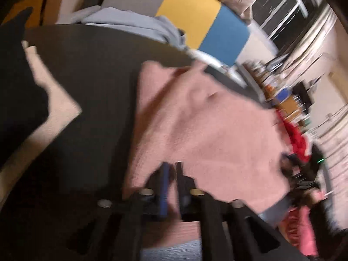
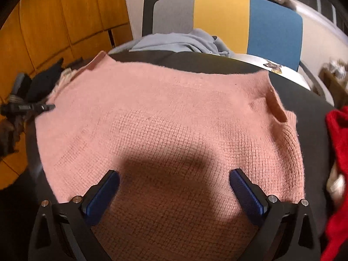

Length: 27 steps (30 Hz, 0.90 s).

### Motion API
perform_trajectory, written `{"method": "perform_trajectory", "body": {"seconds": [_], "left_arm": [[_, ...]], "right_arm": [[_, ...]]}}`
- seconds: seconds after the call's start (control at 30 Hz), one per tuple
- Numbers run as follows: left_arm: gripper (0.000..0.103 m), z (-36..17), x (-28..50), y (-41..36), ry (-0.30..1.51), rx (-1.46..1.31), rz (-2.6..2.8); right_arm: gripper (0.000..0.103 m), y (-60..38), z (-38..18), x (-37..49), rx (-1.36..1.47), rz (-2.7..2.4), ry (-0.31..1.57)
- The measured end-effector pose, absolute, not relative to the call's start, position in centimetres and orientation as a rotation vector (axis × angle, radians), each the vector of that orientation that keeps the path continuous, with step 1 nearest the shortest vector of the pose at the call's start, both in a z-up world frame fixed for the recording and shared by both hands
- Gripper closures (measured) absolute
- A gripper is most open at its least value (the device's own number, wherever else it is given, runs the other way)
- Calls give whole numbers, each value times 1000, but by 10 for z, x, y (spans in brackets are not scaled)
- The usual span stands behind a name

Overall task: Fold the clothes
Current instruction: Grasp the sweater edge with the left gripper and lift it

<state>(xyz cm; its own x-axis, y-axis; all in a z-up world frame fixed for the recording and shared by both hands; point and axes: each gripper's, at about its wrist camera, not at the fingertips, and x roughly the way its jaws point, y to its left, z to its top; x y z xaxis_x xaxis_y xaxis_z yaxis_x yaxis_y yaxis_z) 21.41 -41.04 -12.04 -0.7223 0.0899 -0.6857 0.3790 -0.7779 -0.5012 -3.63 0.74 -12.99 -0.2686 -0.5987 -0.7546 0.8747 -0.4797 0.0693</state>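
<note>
A pink knitted sweater (image 2: pixel 165 113) lies spread over a dark round table (image 2: pixel 308 100). My right gripper (image 2: pixel 174 180) is open just above the sweater's near part, with nothing between its blue pads. In the blurred left wrist view, my left gripper (image 1: pixel 173 174) is shut on an edge of the pink sweater (image 1: pixel 206 126) and holds it above the dark table (image 1: pixel 91 69). The left gripper's tip also shows in the right wrist view (image 2: pixel 46 107) at the sweater's left edge.
A light blue garment (image 2: pixel 180 42) lies on a chair with grey, yellow and blue panels (image 2: pixel 226 19) behind the table. A red garment (image 2: pixel 339 130) lies at the table's right. Dark and beige clothes (image 2: pixel 54 74) sit at the left. Orange wooden panels (image 2: pixel 61 15) stand far left.
</note>
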Motion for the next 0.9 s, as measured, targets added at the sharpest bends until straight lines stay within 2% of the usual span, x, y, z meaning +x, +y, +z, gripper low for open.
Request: {"method": "perform_trajectory", "body": {"seconds": [0.03, 0.1, 0.17, 0.23, 0.33, 0.43, 0.53, 0.6, 0.67, 0.77, 0.9], "left_arm": [[80, -114, 212, -416, 952, 1053, -2601], [71, -102, 205, -424, 906, 1017, -2595], [69, -92, 196, -425, 845, 1016, -2602], [68, -89, 176, -429, 771, 1065, -2616], [68, -95, 147, -431, 557, 1167, -2530], [68, -112, 117, -440, 478, 1297, -2387], [65, -120, 118, -449, 575, 1327, -2395], [57, -128, 122, -458, 723, 1331, -2415], [55, -137, 127, -469, 893, 1330, -2429], [44, -145, 126, -480, 1086, 1257, -2480], [33, -148, 113, -480, 1088, 1198, -2561]], "right_arm": [[0, 6, -128, -36, 917, -1897, 456], [0, 1, -122, -36, 915, -1902, 445], [0, -5, -113, -37, 903, -1907, 413], [0, -12, -103, -38, 892, -1912, 381], [0, -23, -90, -41, 867, -1913, 341], [0, -43, -87, -49, 848, -1903, 342], [0, -60, -99, -65, 868, -1914, 378], [0, -64, -115, -73, 914, -1903, 371], [0, -55, -123, -80, 944, -1871, 283], [0, -37, -125, -95, 961, -1813, 92], [0, -23, -129, -105, 965, -1761, -72]]}}
